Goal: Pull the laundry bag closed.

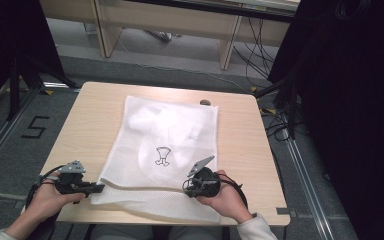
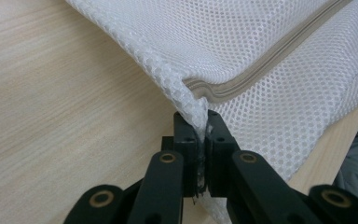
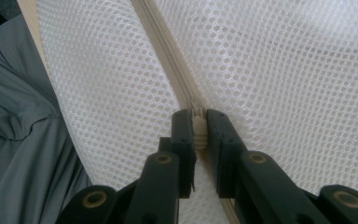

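— Where is the mesh laundry bag (image 1: 165, 150) lying?
— On the table (image 1: 240, 145), the left gripper (image 2: 199, 135) pinching its near corner and the right gripper (image 3: 198, 128) clamping the zipper pull (image 3: 198, 133).
— Any writing?
— A black drawing (image 1: 163, 156) is showing; a "5" (image 1: 35, 127) is marking the floor.

Left tool (image 1: 99, 188) and right tool (image 1: 190, 184): black bodies, each topped by a grey three-cornered plate, black cable trailing. Jaws (image 2: 198, 154) are black linkage bars with brass-coloured pivot pins. Person wears light sleeves (image 1: 252, 227) and grey trousers (image 3: 18, 154).
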Action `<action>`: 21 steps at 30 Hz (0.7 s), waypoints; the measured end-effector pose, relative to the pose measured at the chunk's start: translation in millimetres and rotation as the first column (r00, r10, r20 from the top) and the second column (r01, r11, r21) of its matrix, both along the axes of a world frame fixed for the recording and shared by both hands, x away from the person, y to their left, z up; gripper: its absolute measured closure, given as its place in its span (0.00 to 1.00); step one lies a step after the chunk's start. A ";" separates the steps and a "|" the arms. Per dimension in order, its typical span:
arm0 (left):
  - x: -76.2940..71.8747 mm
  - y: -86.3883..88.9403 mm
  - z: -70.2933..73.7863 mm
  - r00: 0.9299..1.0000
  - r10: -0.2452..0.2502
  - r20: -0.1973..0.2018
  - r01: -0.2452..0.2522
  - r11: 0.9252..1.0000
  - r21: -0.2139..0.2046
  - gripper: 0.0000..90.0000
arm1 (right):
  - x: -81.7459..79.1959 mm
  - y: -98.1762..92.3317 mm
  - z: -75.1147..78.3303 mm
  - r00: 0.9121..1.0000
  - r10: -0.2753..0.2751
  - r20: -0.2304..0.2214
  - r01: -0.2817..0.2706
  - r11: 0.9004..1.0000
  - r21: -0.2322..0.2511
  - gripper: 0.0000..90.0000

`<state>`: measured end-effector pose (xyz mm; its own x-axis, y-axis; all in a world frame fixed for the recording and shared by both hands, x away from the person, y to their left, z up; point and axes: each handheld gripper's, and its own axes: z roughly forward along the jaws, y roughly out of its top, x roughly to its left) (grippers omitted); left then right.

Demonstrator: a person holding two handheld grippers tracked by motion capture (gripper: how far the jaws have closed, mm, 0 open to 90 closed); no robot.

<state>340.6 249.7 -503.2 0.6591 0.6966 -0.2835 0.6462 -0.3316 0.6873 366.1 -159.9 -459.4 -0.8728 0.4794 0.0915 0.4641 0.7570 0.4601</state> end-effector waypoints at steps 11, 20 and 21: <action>0.0 -0.1 0.1 1.000 0.001 0.001 -0.001 1.000 -0.001 0.95 | -1.3 -5.4 0.3 1.000 -0.008 -0.002 0.008 1.000 0.001 0.91; -0.2 -0.4 -0.6 1.000 0.007 0.021 -0.007 1.000 -0.005 0.95 | -2.6 -9.1 0.8 1.000 -0.024 -0.012 0.024 1.000 0.000 0.91; -0.2 -0.4 -0.6 1.000 0.007 0.022 -0.007 1.000 -0.006 0.95 | -2.7 -9.5 0.7 1.000 -0.024 -0.012 0.024 1.000 -0.002 0.91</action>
<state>340.3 249.2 -503.8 0.6603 0.6994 -0.2736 0.6334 -0.3228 0.7033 363.4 -169.4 -458.7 -0.8599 0.5004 0.1011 0.4877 0.7465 0.4526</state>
